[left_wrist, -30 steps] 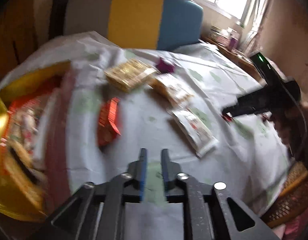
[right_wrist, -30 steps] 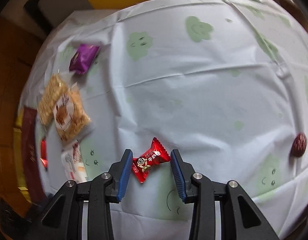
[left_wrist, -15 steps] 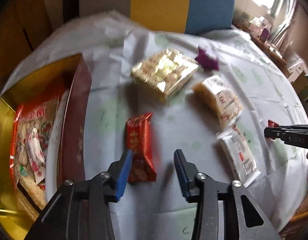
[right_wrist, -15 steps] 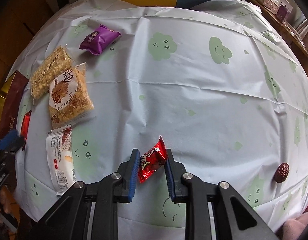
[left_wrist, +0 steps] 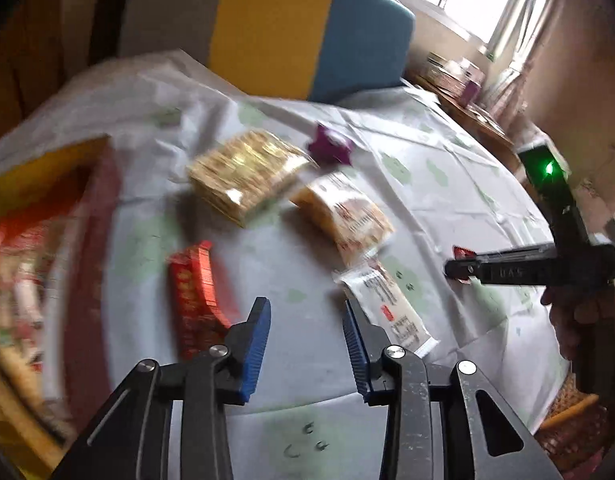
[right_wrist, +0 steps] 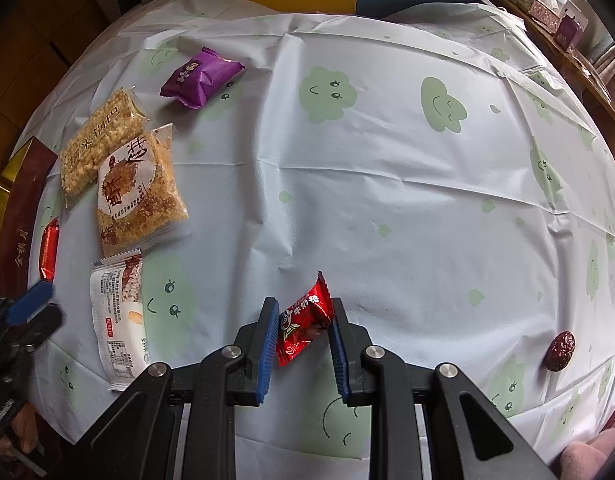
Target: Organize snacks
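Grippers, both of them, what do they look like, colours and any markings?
Both match: the left gripper and right gripper have black angular arms with cut-out slots, silver round screw heads, and ribbed blue pads on the fingers. From the side, the right one's black body bears raised lettering and a green light.

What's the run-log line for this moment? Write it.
right gripper: shut on red candy | left gripper: open, empty, over tablecloth | red bar: lying left of it

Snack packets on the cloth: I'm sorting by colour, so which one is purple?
The purple packet, farthest from the right gripper, beyond the two golden rice-cake packs. The others are golden, white or red.
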